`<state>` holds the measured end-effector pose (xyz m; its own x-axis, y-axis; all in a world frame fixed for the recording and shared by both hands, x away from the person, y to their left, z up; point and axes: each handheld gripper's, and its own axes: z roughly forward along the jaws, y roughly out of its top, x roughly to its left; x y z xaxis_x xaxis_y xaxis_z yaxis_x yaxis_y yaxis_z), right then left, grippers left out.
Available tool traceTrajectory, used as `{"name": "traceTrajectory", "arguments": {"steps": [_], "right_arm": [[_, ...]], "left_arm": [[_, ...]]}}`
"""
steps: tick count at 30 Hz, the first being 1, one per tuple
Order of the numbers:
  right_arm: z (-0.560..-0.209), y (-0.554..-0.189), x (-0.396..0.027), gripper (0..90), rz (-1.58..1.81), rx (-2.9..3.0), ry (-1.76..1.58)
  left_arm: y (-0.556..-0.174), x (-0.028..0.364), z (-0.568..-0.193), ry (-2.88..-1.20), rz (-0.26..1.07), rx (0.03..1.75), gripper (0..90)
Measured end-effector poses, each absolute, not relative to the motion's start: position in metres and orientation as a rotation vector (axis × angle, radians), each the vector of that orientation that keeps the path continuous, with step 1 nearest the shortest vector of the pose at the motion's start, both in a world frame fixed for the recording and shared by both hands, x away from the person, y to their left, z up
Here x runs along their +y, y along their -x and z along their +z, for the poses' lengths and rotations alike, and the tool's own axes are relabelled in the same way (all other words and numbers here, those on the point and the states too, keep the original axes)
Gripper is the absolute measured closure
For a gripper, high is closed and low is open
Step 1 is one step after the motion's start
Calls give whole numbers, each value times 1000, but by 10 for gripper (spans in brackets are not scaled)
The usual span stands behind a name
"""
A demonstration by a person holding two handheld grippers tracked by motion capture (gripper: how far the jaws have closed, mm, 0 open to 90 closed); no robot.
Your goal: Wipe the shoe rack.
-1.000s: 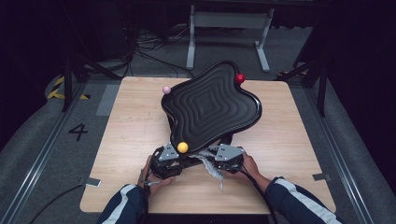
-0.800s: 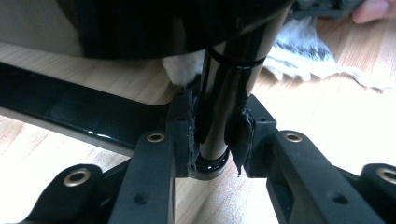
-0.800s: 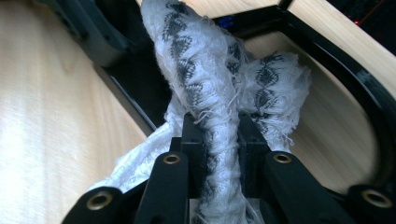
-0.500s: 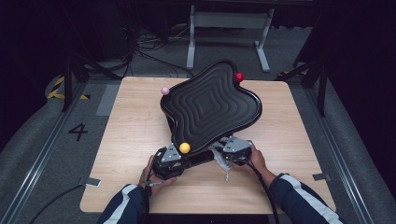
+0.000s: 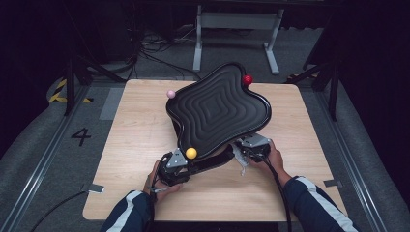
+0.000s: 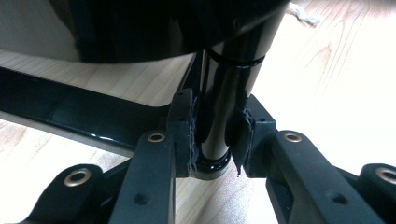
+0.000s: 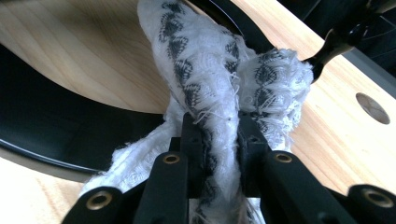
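One wavy black tray [image 5: 220, 108] had three small balls: yellow [image 5: 191, 153], pink [image 5: 170, 94], red [image 5: 247, 79]. The left gripper [image 6: 215, 137] squeezed its black leg [image 6: 224, 93]; the right gripper [image 7: 219, 140] pinched one white cloth [image 7: 205, 70], partly hidden under the tray.

Left gripper [image 5: 180, 166] clamped tight, right gripper [image 5: 251, 147] pinched shut — forearms low, apart

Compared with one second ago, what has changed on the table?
The right tongs, shut on the white cloth, slid rightward along the black wavy tray's near edge, away from the left tongs. Left tongs stay clamped on the tray's black post; tray and coloured balls unmoved.
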<state>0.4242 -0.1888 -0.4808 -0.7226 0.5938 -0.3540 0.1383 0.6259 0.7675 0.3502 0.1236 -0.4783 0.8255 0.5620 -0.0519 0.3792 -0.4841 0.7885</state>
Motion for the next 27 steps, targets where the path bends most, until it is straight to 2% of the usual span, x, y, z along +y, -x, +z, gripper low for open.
{"name": "traceTrajectory", "arguments": {"steps": [27], "right_arm": [[-479, -377, -132, 779, 1159, 2409, -356]], "left_arm": [[-351, 121, -478, -2139, 273, 684, 703]]}}
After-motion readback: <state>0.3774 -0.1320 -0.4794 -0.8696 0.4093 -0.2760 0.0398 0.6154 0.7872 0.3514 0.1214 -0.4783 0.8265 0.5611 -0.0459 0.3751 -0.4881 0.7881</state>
